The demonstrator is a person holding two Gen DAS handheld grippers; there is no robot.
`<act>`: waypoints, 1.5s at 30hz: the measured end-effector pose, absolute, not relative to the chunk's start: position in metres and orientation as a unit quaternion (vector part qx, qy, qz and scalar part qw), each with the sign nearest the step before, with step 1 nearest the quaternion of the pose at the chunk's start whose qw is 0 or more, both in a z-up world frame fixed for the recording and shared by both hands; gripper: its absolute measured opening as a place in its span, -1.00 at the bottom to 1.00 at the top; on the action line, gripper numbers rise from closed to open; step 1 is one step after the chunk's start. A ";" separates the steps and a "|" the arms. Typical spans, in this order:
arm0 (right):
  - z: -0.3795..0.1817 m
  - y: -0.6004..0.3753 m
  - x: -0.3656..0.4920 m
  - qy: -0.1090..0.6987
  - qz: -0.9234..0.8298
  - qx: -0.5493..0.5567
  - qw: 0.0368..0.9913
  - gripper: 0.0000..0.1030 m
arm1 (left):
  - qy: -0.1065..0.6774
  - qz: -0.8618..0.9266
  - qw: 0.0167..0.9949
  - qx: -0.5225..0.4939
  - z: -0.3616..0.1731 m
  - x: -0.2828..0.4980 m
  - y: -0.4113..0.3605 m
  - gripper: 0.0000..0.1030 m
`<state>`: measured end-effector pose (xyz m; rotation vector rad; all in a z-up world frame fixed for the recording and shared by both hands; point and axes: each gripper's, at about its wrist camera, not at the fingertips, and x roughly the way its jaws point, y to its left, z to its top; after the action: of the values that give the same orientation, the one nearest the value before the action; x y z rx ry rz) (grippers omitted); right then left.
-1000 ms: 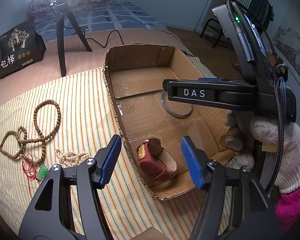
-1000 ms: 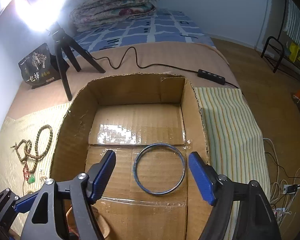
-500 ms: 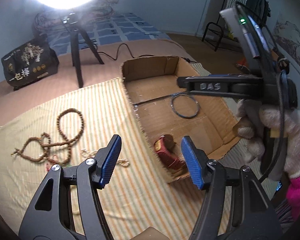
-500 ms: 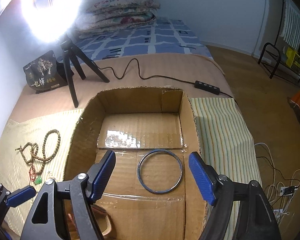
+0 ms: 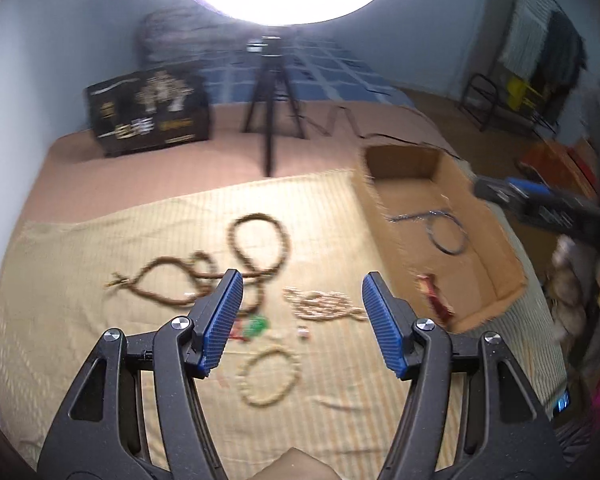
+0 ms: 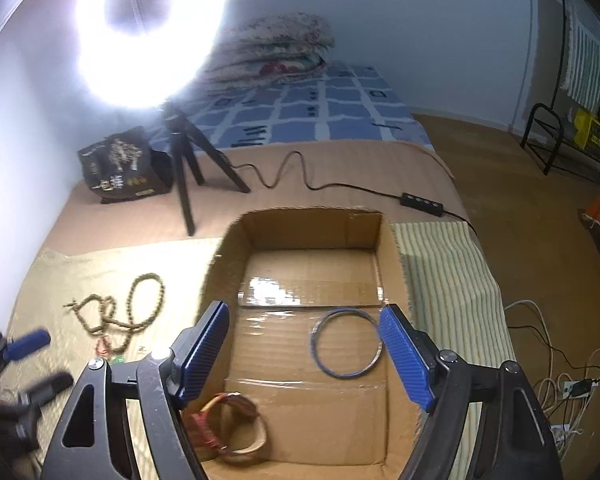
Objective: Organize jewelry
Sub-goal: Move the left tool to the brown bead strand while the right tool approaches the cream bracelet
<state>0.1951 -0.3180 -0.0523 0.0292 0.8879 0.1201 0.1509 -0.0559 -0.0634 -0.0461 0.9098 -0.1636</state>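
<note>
From the left wrist view, the left gripper [image 5: 302, 322] hangs over the striped cloth [image 5: 80, 320] on the bed. Its blue fingers [image 5: 222, 322] are spread wide and hold nothing. On the cloth lie a long brown bead necklace [image 5: 256, 248], a pale bead string [image 5: 324, 304], a small green charm [image 5: 256, 322] and a pale bead bracelet [image 5: 270, 378]. This picture is blurry. To the right sits an open cardboard box [image 5: 496, 236] with a thin blue ring [image 5: 446, 232] and a red band [image 5: 434, 296] inside.

From the right wrist view, the right gripper [image 6: 304, 354] is above the cardboard box [image 6: 216, 276]. Its fingers [image 6: 406, 358] are also spread apart with nothing between them. The blue ring [image 6: 348, 344] lies flat on the box floor. The red band [image 6: 228, 424] sits in the near left corner. The brown necklace [image 6: 120, 312] lies on the cloth to the left of the box. Behind stand a black tripod [image 6: 184, 168] with a bright ring light [image 6: 148, 28] and a black bag [image 6: 120, 168].
</note>
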 end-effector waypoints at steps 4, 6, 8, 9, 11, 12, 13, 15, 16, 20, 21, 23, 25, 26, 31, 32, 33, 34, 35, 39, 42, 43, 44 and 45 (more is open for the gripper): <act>-0.047 -0.297 0.180 0.419 0.079 0.002 0.904 0.61 | 0.468 -0.044 0.881 -0.050 -0.073 0.164 -0.017 0.24; -0.046 -0.284 0.173 0.417 0.092 -0.005 0.904 0.63 | 0.481 -0.025 0.875 -0.058 -0.080 0.169 0.001 0.24; -0.048 -0.268 0.165 0.417 0.108 -0.014 0.902 0.64 | 0.493 -0.011 0.868 -0.068 -0.088 0.177 0.017 0.24; -0.050 -0.262 0.163 0.418 0.115 -0.017 0.901 0.64 | 0.499 -0.004 0.863 -0.074 -0.092 0.179 0.025 0.24; -0.055 -0.245 0.154 0.423 0.136 -0.027 0.896 0.64 | 0.507 0.004 0.857 -0.088 -0.099 0.182 0.038 0.24; -0.058 -0.238 0.151 0.425 0.144 -0.031 0.893 0.64 | 0.511 0.004 0.854 -0.096 -0.103 0.185 0.044 0.24; -0.061 -0.229 0.146 0.429 0.154 -0.037 0.889 0.64 | 0.514 0.004 0.852 -0.101 -0.105 0.186 0.047 0.24; -0.069 -0.215 0.139 0.438 0.171 -0.047 0.881 0.64 | 0.515 0.005 0.850 -0.106 -0.110 0.189 0.053 0.24; -0.075 -0.207 0.136 0.446 0.181 -0.051 0.875 0.64 | 0.517 0.007 0.849 -0.109 -0.112 0.192 0.056 0.24; -0.103 -0.185 0.126 0.484 0.208 -0.052 0.849 0.64 | 0.525 -0.001 0.841 -0.128 -0.122 0.203 0.063 0.24; -0.113 -0.180 0.125 0.496 0.212 -0.051 0.840 0.63 | 0.528 -0.002 0.838 -0.134 -0.124 0.206 0.065 0.24; -0.126 -0.174 0.125 0.512 0.216 -0.051 0.830 0.63 | 0.535 -0.004 0.831 -0.151 -0.130 0.213 0.068 0.24; -0.137 -0.168 0.126 0.525 0.222 -0.055 0.820 0.61 | 0.541 -0.008 0.826 -0.159 -0.136 0.220 0.068 0.24; -0.141 -0.165 0.125 0.528 0.223 -0.059 0.818 0.56 | 0.543 -0.010 0.825 -0.159 -0.137 0.222 0.067 0.24; -0.153 -0.159 0.135 0.542 0.221 -0.052 0.809 0.42 | 0.560 -0.021 0.812 -0.161 -0.153 0.238 0.054 0.11; -0.156 -0.158 0.138 0.547 0.222 -0.047 0.806 0.35 | 0.563 -0.020 0.811 -0.158 -0.157 0.241 0.050 0.10; -0.159 -0.157 0.140 0.552 0.223 -0.043 0.803 0.32 | 0.566 -0.020 0.810 -0.154 -0.159 0.244 0.047 0.06; -0.162 -0.156 0.142 0.556 0.223 -0.038 0.800 0.27 | 0.568 -0.020 0.809 -0.152 -0.161 0.246 0.046 0.03; -0.164 -0.155 0.144 0.559 0.224 -0.036 0.797 0.24 | 0.570 -0.020 0.807 -0.150 -0.164 0.249 0.044 0.03; -0.168 -0.147 0.149 0.562 0.228 -0.036 0.794 0.17 | 0.578 -0.018 0.803 -0.147 -0.173 0.258 0.038 -0.05; -0.171 -0.141 0.151 0.566 0.232 -0.036 0.790 0.10 | 0.584 -0.018 0.799 -0.142 -0.179 0.264 0.033 -0.05; -0.172 -0.139 0.151 0.567 0.233 -0.038 0.789 0.10 | 0.585 -0.018 0.799 -0.138 -0.181 0.265 0.031 -0.05; -0.173 -0.137 0.152 0.568 0.233 -0.038 0.788 0.10 | 0.587 -0.017 0.798 -0.134 -0.182 0.267 0.029 -0.06; -0.174 -0.136 0.152 0.569 0.234 -0.039 0.787 0.09 | 0.588 -0.017 0.798 -0.132 -0.185 0.268 0.027 -0.06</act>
<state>0.1520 -0.1364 -0.1741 -0.0834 1.2264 0.5033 0.2678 0.0273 -0.1851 -0.2838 1.2620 -0.0354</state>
